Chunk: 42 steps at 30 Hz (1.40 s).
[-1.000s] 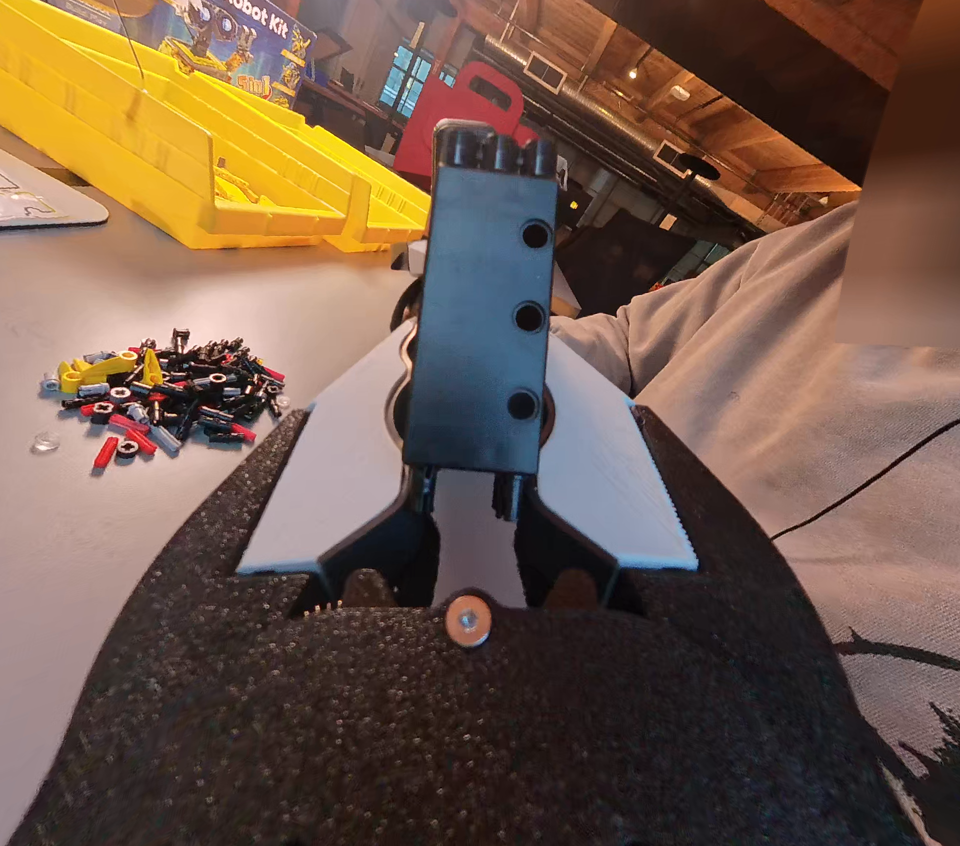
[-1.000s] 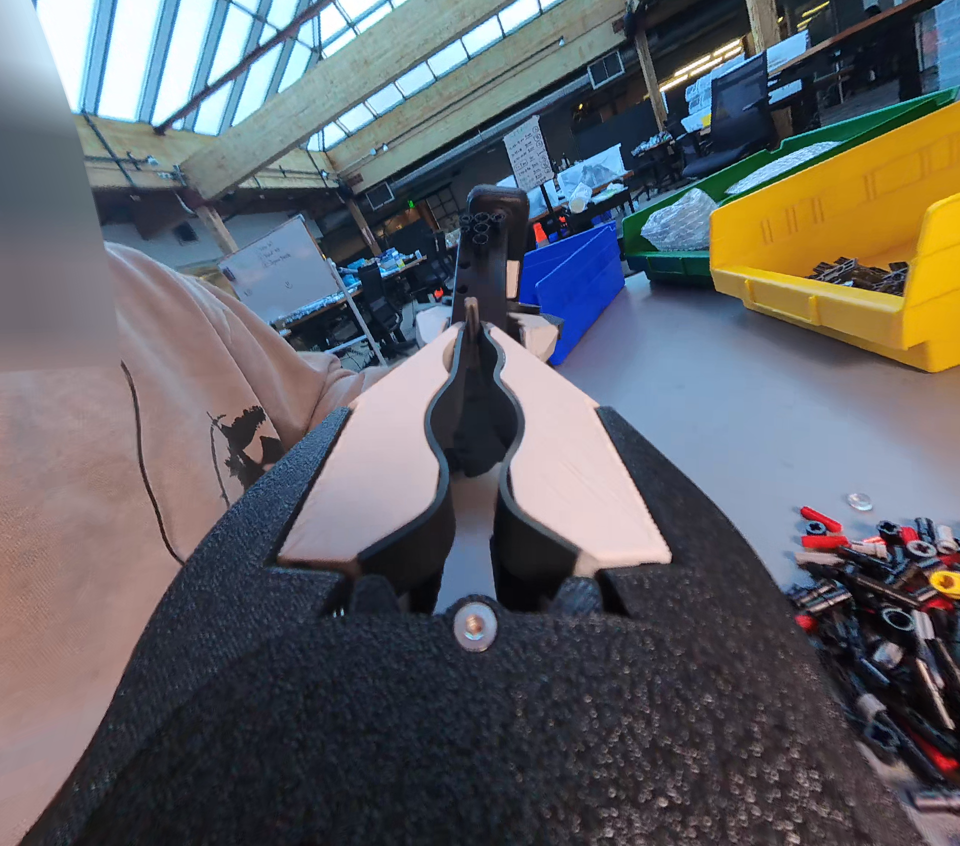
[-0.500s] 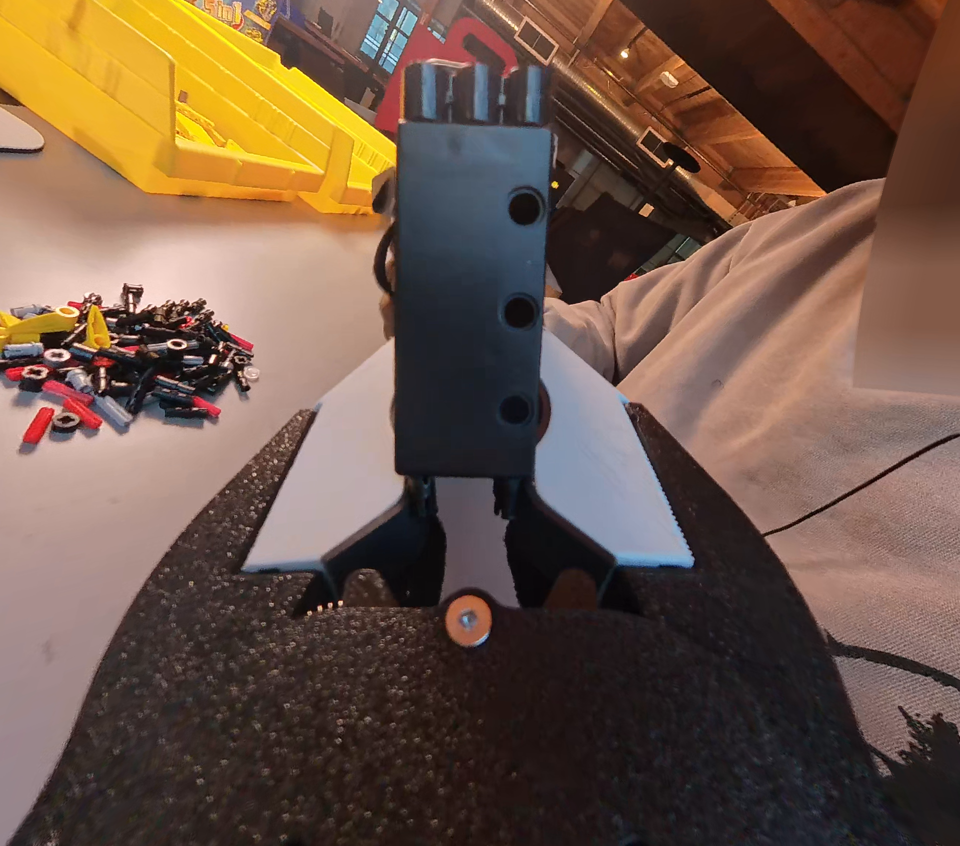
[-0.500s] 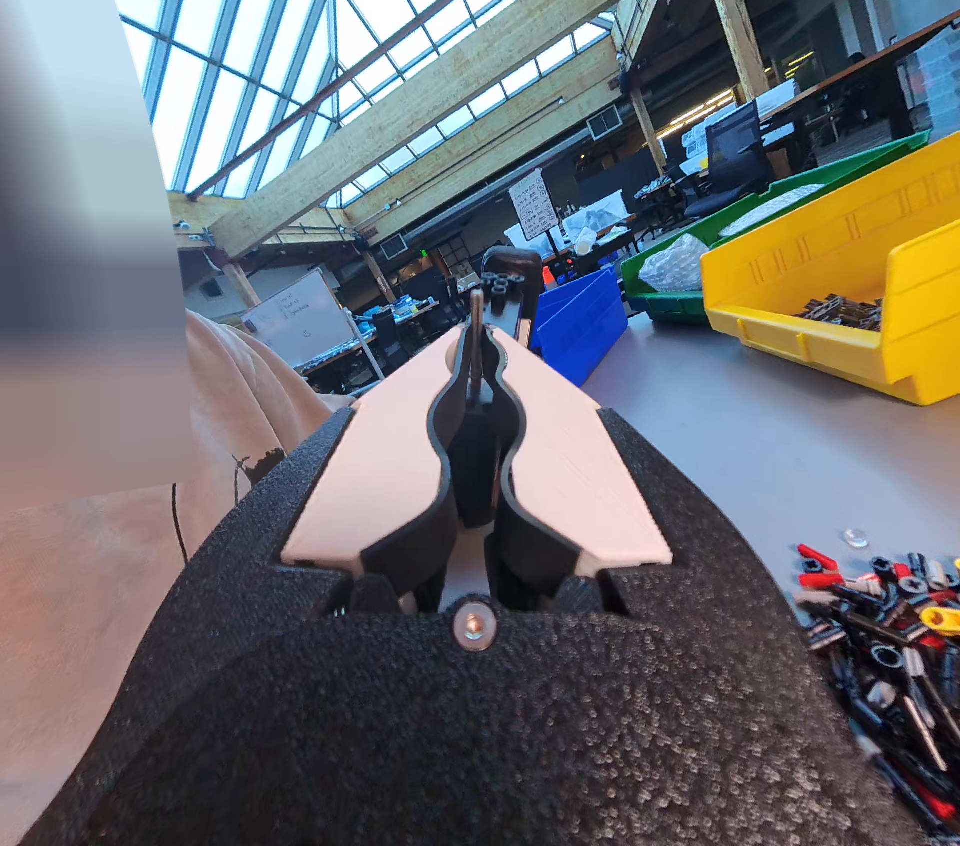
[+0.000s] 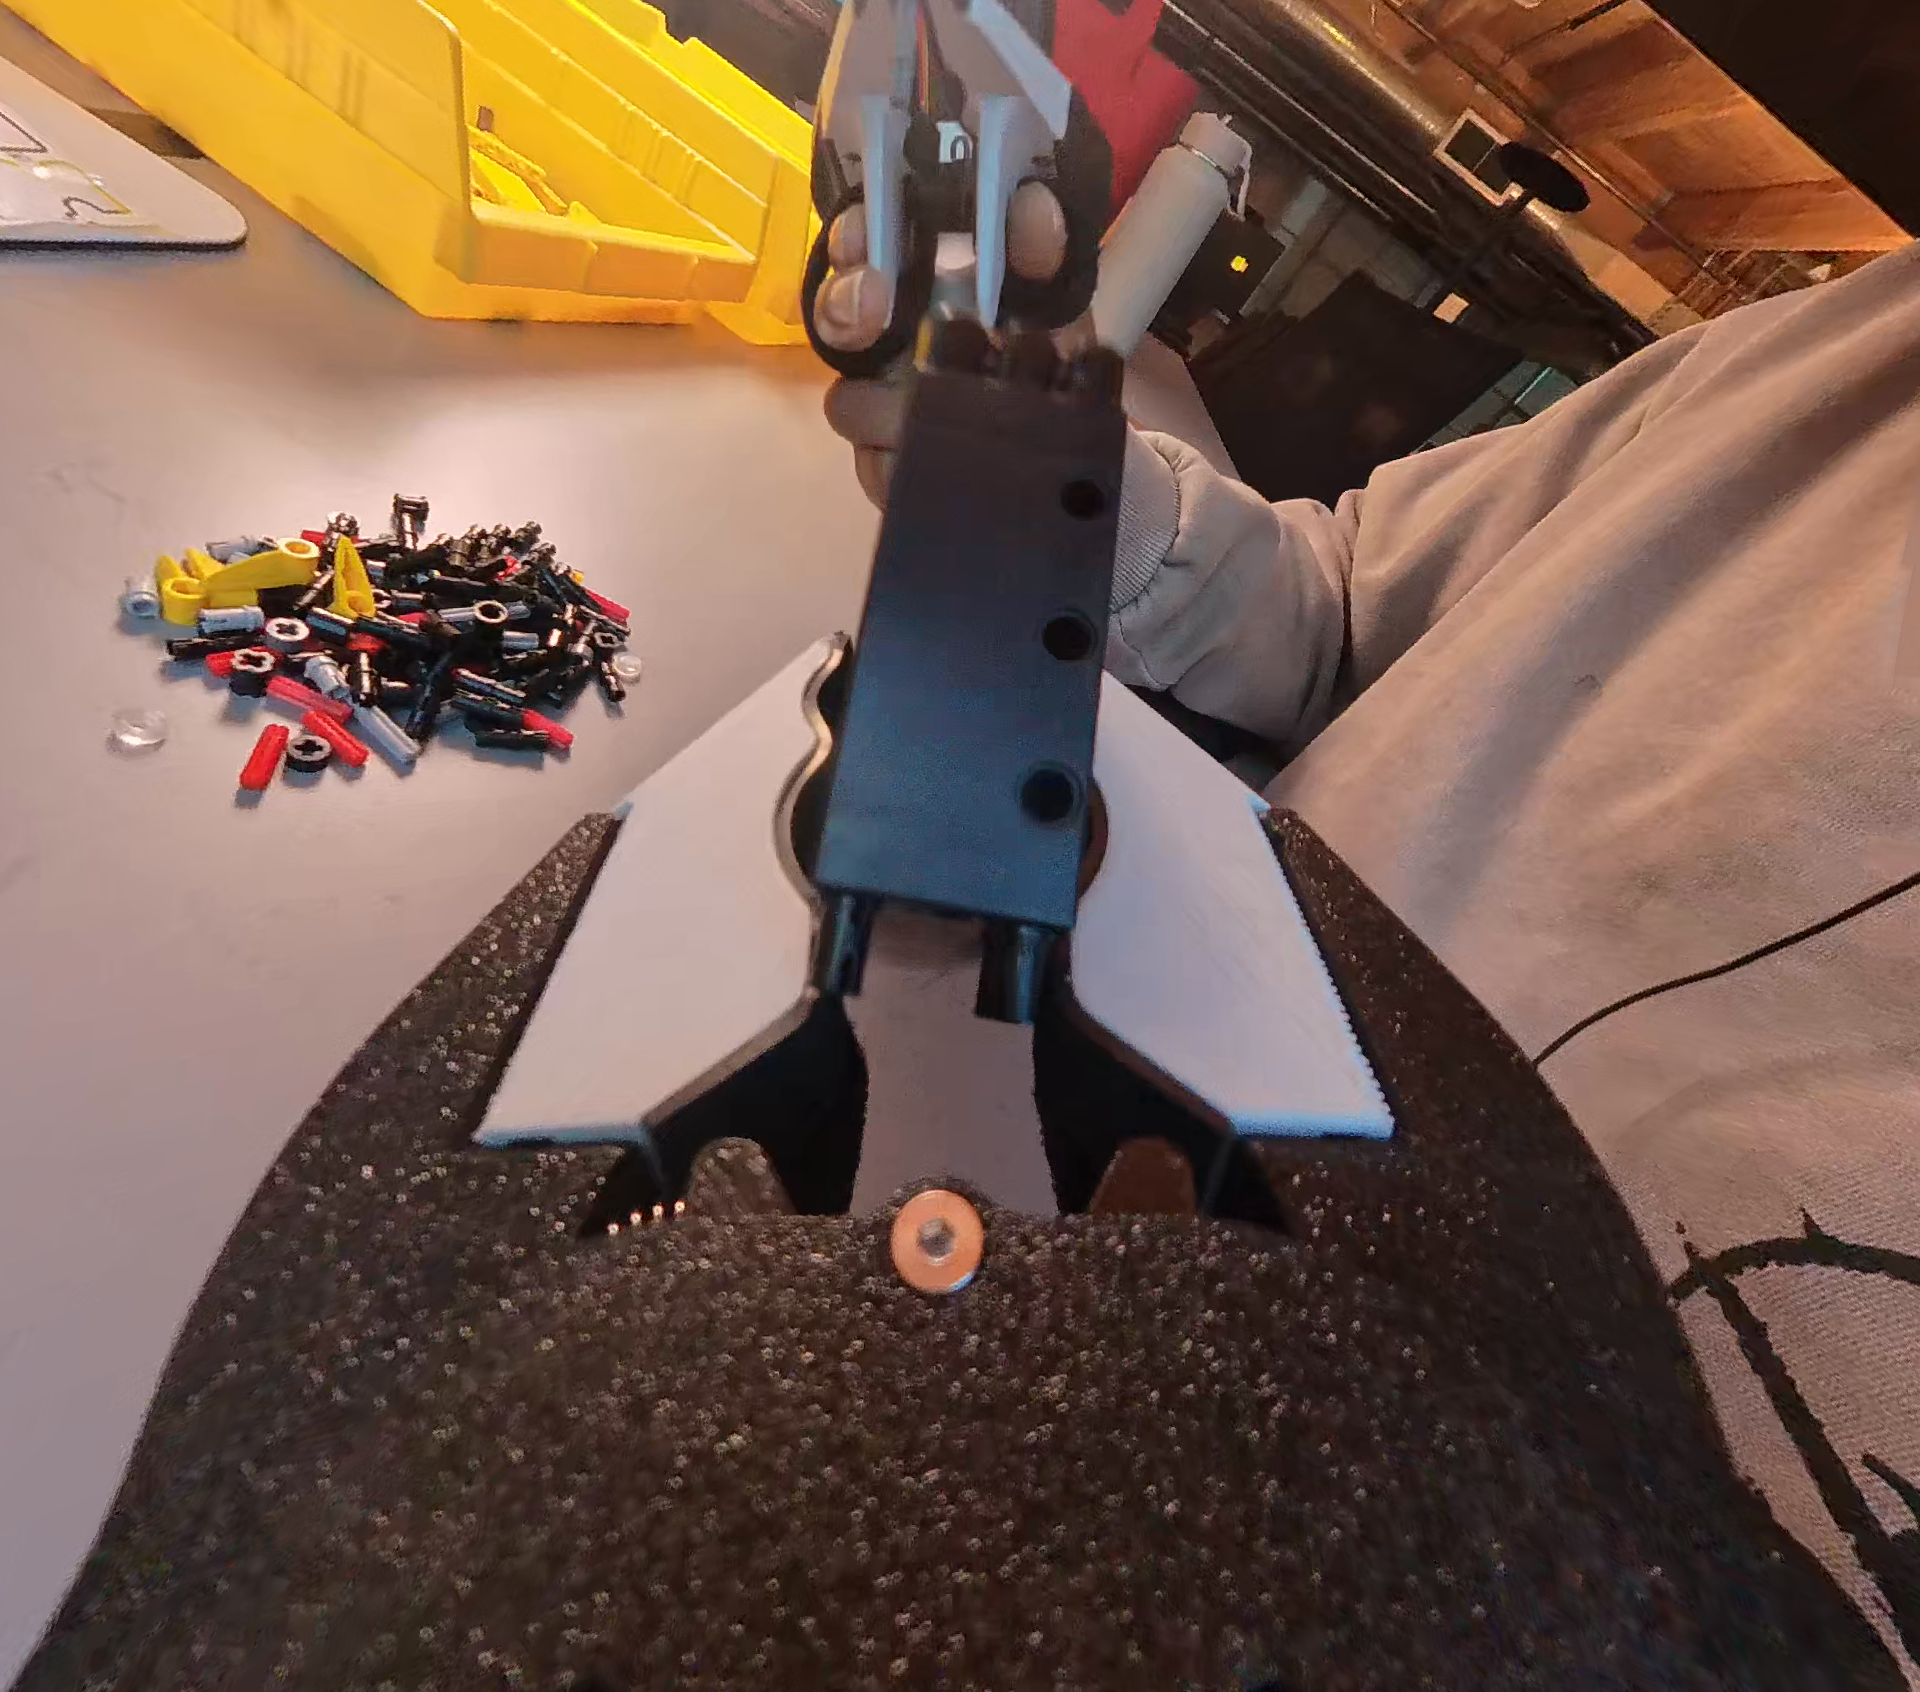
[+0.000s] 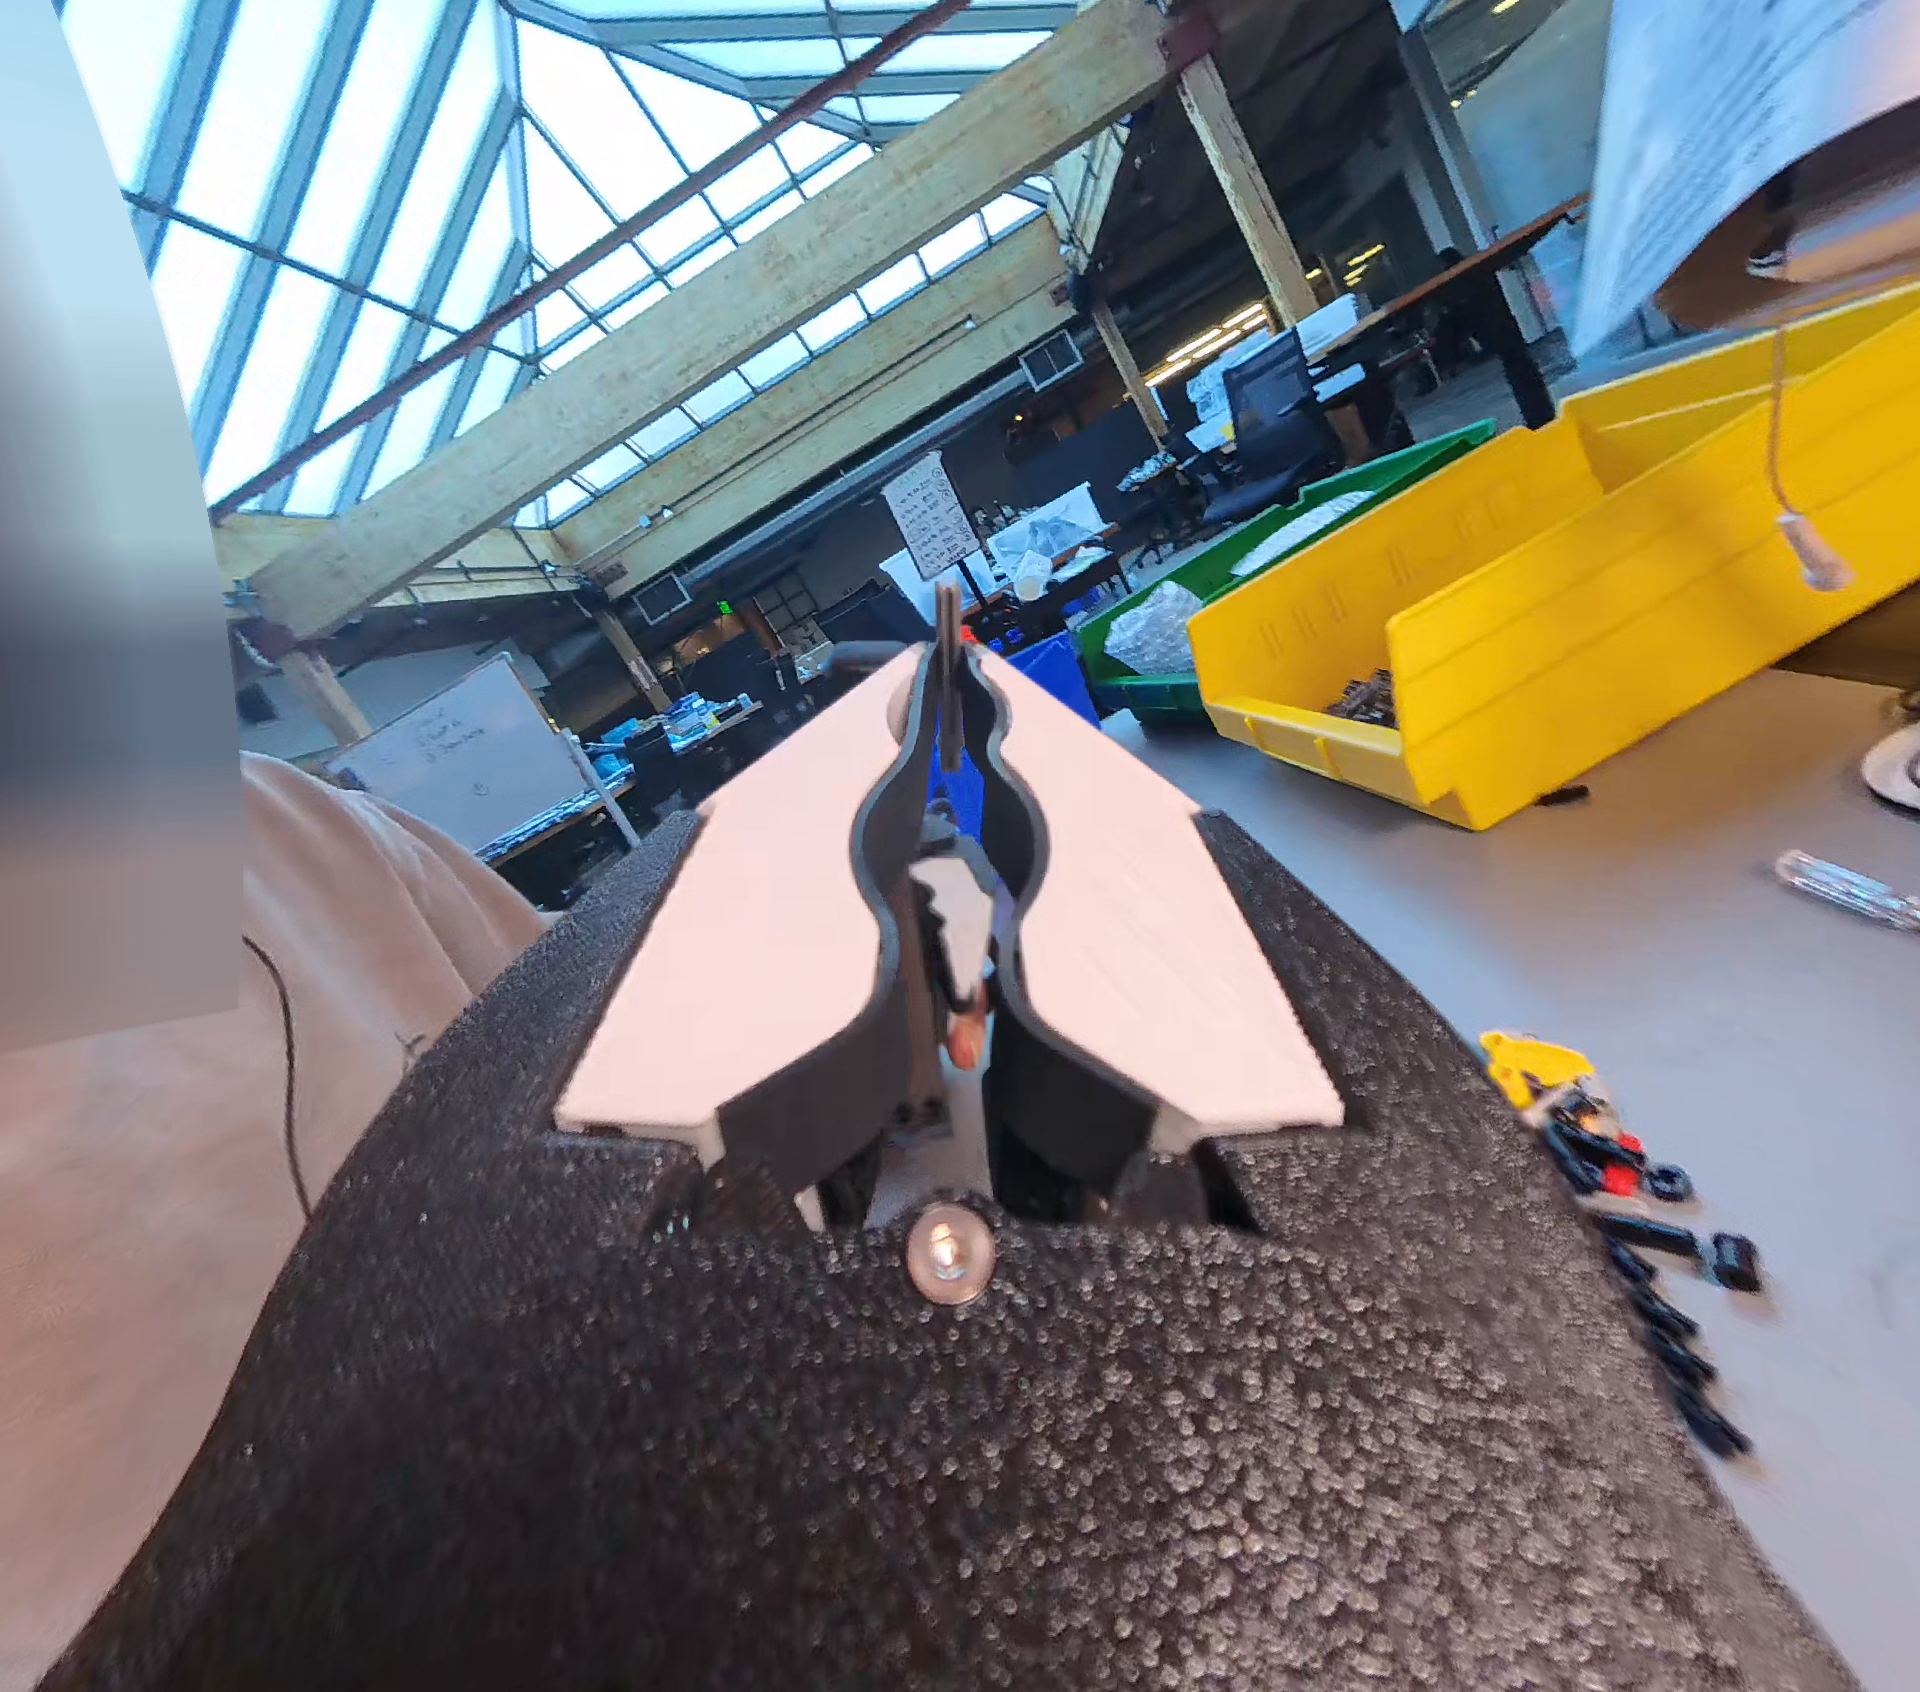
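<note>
While the left claw (image 5: 961, 769) was shut tight on a black block (image 5: 977, 655), the block stood up out of its grip with three round holes down one side and small studs on top. Just past the block's top end, the right claw showed from the front in the left wrist view, with a hand (image 5: 883, 271) around it. In the right wrist view, the right claw (image 6: 948, 686) was pinched closed on a thin dark pin (image 6: 948, 666) that stuck up from its tips. On the grey table (image 5: 312, 967) lay a pile of small parts (image 5: 384, 634), black, red, yellow and grey, well apart from both claws. Behind the pile sat yellow bins (image 5: 499, 115). A person's sleeve (image 5: 1247, 603) was near the block.
</note>
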Tool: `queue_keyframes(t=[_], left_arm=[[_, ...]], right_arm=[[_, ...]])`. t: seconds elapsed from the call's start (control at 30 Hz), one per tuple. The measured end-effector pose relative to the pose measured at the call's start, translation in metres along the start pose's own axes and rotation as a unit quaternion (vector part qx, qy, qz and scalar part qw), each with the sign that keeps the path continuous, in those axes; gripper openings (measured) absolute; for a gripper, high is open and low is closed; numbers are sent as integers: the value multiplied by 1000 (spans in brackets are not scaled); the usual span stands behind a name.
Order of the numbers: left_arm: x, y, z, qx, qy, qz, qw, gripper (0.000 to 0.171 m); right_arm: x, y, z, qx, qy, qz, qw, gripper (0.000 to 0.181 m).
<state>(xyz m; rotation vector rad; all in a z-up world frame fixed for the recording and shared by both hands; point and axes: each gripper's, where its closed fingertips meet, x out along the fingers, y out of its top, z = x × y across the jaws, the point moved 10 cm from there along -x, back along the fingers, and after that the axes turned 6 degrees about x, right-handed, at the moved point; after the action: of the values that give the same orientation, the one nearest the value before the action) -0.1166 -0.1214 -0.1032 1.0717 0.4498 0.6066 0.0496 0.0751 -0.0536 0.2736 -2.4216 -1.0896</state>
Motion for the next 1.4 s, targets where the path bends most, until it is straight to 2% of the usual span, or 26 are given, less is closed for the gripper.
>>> queue_keyframes(t=[0.17,0.27,0.37,0.43,0.53,0.57,0.67,0.73,0.83,0.9,1.03,1.1,1.13,1.2,1.27,1.33,1.4], left_arm=[[1,-4,4,16,17,-27,999,33],[-1,1,8,22,4,-13,1000,33],[-8,7,8,23,13,14,1000,34],[-12,8,7,20,17,22,999,34],[-11,8,6,16,15,26,999,33],[-9,6,5,16,17,23,999,33],[-4,2,4,16,19,9,1000,33],[-3,1,5,17,21,5,1000,33],[-3,2,6,21,24,8,999,33],[-4,2,5,25,30,8,999,33],[-1,2,6,45,44,-10,998,33],[1,1,8,60,47,-22,997,34],[3,1,10,69,49,-28,996,34],[6,0,14,89,49,-40,994,34],[8,0,18,101,43,-45,993,34],[9,0,21,110,40,-48,992,34],[11,-1,24,118,38,-56,991,34]], right_arm=[[-16,6,18,-59,-97,-20,993,2],[-34,28,25,-134,-193,-38,971,2],[-69,72,30,-192,-319,-31,927,2],[-99,104,36,-230,-415,-20,880,1],[-130,143,58,-265,-536,-67,799,2],[-134,154,68,-267,-560,-79,780,2],[-136,184,91,-270,-595,-76,753,3],[-135,200,100,-285,-620,-47,730,28],[-126,202,95,-318,-602,-7,733,50],[-116,190,83,-337,-563,4,755,53],[-78,135,43,-315,-399,-47,860,45],[-51,91,17,-278,-283,-115,910,43],[-37,66,4,-257,-224,-156,927,43],[-14,18,-23,-222,-123,-217,942,43],[5,-20,-43,-210,-73,-243,944,40],[20,-44,-58,-199,-34,-244,949,31],[32,-57,-66,-193,-10,-238,952,31]])
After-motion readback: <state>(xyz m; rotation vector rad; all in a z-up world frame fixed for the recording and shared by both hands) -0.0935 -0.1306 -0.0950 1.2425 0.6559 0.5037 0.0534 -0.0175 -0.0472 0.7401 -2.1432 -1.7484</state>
